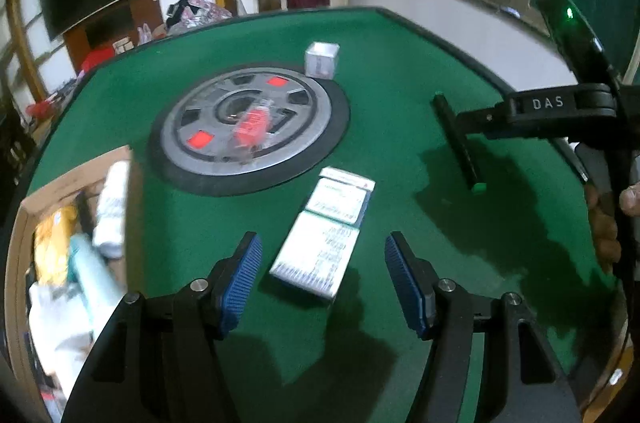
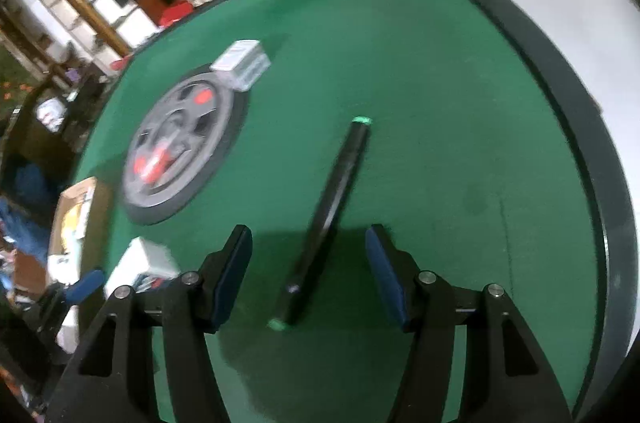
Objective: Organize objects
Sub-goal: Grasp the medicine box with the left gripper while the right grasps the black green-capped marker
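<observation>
In the left wrist view my left gripper is open just above the green table, its blue pads on either side of a white box with green print. In the right wrist view my right gripper is open, with a long black stick with green ends lying between its fingers. That stick also shows in the left wrist view, under the right gripper's body. A small white box and a red packet lie farther off.
A grey round centre panel with red squares sits mid-table; it also shows in the right wrist view. An open cardboard box with bottles and packets stands at the left. The table's black rim curves along the right.
</observation>
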